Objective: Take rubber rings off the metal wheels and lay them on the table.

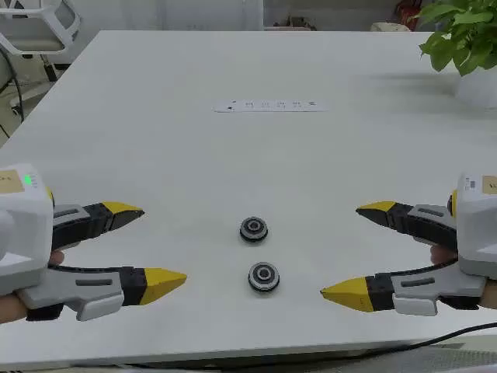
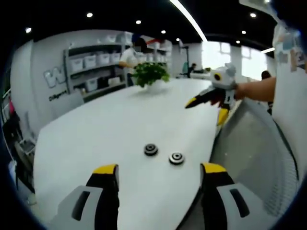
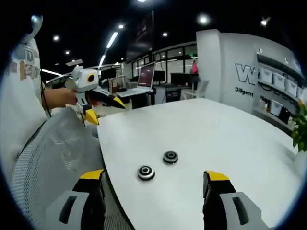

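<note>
Two small metal wheels with black rubber rings lie flat on the white table: the far wheel and the near wheel, close to the front edge. My left gripper hovers at the left, open, its yellow-tipped jaws wide apart and pointing at the wheels. At the right, my right gripper mirrors it, open and holding nothing. Both stand well apart from the wheels.
A white power strip lies flat further back in the middle of the table. A potted plant stands at the far right corner. A mesh chair back sits by the front edge.
</note>
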The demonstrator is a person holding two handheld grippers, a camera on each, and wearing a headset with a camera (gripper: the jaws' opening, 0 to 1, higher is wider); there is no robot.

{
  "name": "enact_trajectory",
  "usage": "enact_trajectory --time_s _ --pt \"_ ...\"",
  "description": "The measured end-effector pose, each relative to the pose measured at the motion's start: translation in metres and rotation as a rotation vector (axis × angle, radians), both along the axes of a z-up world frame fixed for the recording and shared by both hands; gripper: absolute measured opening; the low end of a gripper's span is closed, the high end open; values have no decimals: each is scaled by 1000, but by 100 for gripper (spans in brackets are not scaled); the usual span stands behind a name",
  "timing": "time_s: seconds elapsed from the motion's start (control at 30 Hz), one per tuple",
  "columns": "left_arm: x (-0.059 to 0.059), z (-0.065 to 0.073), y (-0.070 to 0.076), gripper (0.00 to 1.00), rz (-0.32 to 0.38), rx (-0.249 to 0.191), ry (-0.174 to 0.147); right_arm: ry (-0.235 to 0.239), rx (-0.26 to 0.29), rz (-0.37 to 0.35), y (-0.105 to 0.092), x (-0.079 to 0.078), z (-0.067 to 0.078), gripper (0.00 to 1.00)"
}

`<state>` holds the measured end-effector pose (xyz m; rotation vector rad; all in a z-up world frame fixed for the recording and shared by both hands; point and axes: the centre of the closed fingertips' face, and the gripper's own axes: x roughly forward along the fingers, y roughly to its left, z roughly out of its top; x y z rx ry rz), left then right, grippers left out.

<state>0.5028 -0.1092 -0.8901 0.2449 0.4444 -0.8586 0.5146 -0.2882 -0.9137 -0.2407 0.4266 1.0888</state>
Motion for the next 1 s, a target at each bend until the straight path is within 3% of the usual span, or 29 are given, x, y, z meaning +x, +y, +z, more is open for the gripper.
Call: enact_trajectory --time_s 1.0 --pt "5 -3 -3 75 -24 23 1 -5 -6 25 4 5 -2 79"
